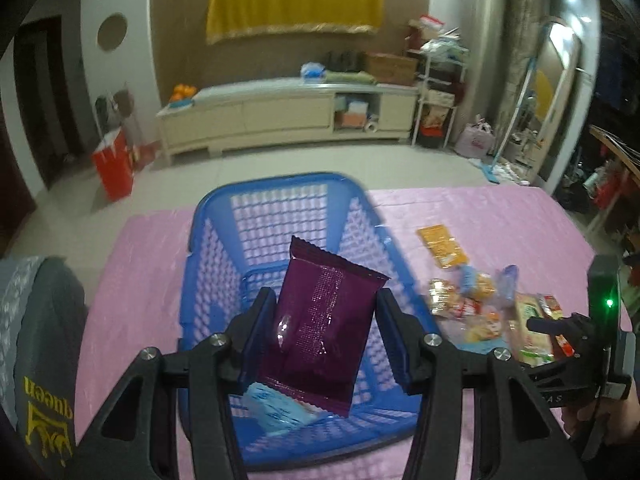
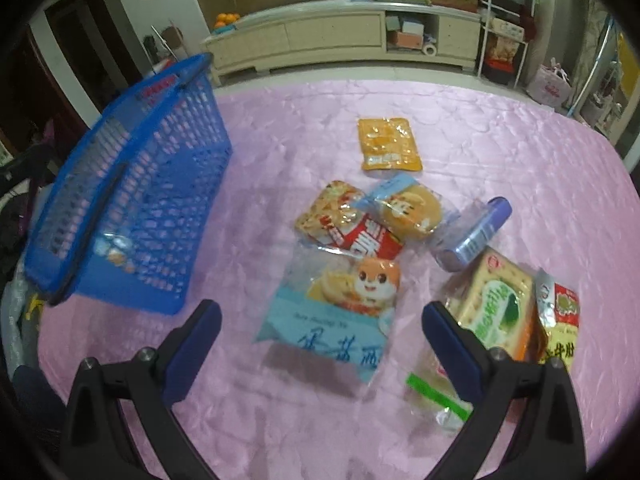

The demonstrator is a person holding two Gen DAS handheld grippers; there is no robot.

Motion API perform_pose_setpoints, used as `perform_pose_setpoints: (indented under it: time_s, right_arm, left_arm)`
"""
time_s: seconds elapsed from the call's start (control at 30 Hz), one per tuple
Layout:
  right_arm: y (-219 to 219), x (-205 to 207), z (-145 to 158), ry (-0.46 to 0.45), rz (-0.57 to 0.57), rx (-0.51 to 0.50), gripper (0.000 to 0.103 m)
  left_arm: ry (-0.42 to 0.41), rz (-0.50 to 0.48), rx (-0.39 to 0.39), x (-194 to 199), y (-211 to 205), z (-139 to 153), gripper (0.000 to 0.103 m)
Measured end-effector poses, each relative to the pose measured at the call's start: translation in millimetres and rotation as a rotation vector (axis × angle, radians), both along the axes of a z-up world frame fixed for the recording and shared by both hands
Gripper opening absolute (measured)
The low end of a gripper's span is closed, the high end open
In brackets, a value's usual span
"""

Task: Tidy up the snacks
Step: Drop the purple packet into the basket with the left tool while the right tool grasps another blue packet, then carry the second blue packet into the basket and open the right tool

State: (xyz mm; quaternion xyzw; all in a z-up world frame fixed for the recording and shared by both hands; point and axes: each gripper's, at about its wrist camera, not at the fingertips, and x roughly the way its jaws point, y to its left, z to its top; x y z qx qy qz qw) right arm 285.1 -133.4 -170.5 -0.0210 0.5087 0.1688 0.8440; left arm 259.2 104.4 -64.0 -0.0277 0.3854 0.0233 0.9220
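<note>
The desk (image 2: 460, 112), covered in a pink cloth, is carrying everything, and the blue plastic basket (image 2: 132, 196) is sitting at its left end. Inside the basket a light blue snack packet (image 1: 280, 412) is lying on the mesh floor. Right of the basket a loose heap of snacks is spreading out: a blue squirrel-print bun bag (image 2: 336, 308) nearest, a green cracker pack (image 2: 496, 308) further right, a red-and-yellow packet (image 2: 344, 220), and an orange pouch (image 2: 390, 144) lying apart (toward the far edge). The left tool (image 1: 326, 320) is hanging over the basket, its pads clamping a purple snack packet (image 1: 324, 320). The right tool (image 2: 320, 344) is hovering right of the basket over the bun bag, its jaws standing wide apart, gripping nothing.
</note>
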Motion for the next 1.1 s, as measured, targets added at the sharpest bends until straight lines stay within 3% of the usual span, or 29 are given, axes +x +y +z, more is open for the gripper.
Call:
perform_pose_setpoints:
  time_s: [0.2, 0.4, 0.53, 0.73, 0.87, 1.1]
  right_arm:
    - [11, 19, -30, 0.079, -0.01, -0.028, 0.1]
    - [17, 23, -44, 0.068, 0.0, -0.088, 0.083]
    - [15, 19, -42, 0.033, 0.017, -0.069, 0.072]
    - [8, 6, -35, 0.035, 0.033, -0.013, 0.07]
    - [0, -4, -24, 0.031, 0.035, 0.034, 0.07]
    - [-4, -20, 9, -0.007, 0.052, 0.086, 0.07]
  left_arm:
    - [0.061, 0.017, -0.056, 12, 16, -18, 0.049]
    - [0.134, -0.037, -0.082, 17, 8, -37, 0.049]
    - [0.164, -0.057, -0.083, 17, 1, -47, 0.049]
    - [0.196, -0.106, -0.065, 16, -14, -52, 0.049]
    - [0.188, -0.132, -0.043, 12, -25, -52, 0.079]
    - [0.169, -0.097, -0.072, 0, -22, -38, 0.082]
